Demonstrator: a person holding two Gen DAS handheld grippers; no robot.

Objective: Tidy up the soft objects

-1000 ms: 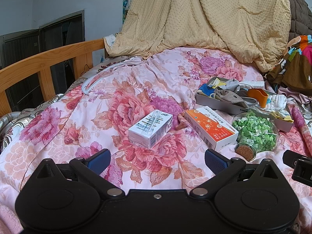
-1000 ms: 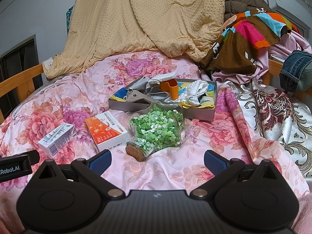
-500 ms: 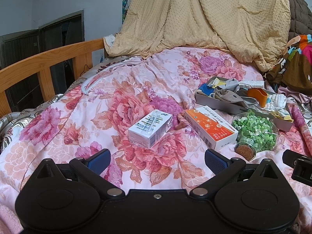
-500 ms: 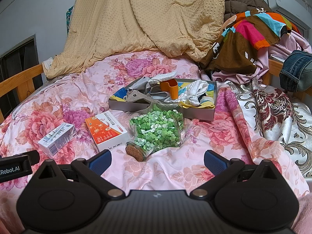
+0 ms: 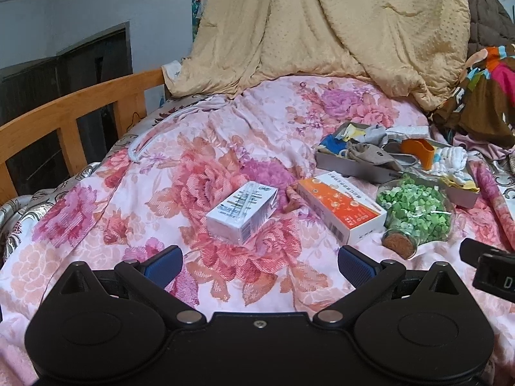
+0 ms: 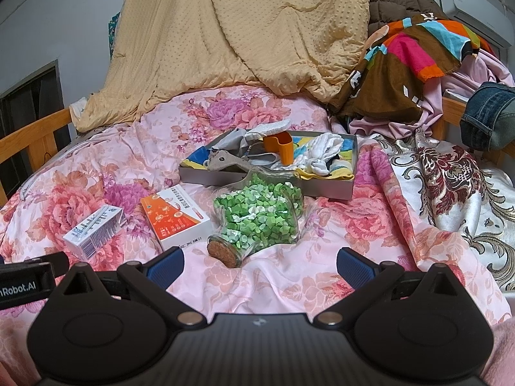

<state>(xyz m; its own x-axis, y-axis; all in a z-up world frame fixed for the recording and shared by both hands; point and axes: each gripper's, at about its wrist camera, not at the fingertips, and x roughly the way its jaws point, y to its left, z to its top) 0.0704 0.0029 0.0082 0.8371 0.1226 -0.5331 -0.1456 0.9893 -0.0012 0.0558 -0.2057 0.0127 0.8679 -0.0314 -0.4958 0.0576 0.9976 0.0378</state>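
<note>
A grey shallow box (image 6: 328, 189) (image 5: 354, 169) lies on the floral bedspread, holding socks, a white knitted cloth (image 6: 322, 148), a grey-brown sock (image 6: 225, 160) and an orange plastic cup (image 6: 283, 149). In front of it lie a glass jar of green paper stars (image 6: 260, 215) (image 5: 415, 212) with a cork stopper, an orange-and-white carton (image 6: 173, 218) (image 5: 341, 209) and a white-and-blue carton (image 6: 93, 231) (image 5: 243, 212). My left gripper (image 5: 259, 262) is open, low over the bedspread just short of the white-and-blue carton. My right gripper (image 6: 259, 262) is open, just short of the jar. Both hold nothing.
A beige dotted blanket (image 6: 244, 32) is heaped at the back. Colourful clothes (image 6: 415, 54) and jeans (image 6: 489, 115) pile up on the right. A wooden bed rail (image 5: 70, 112) runs along the left. A brocade cover (image 6: 457, 186) lies right of the box.
</note>
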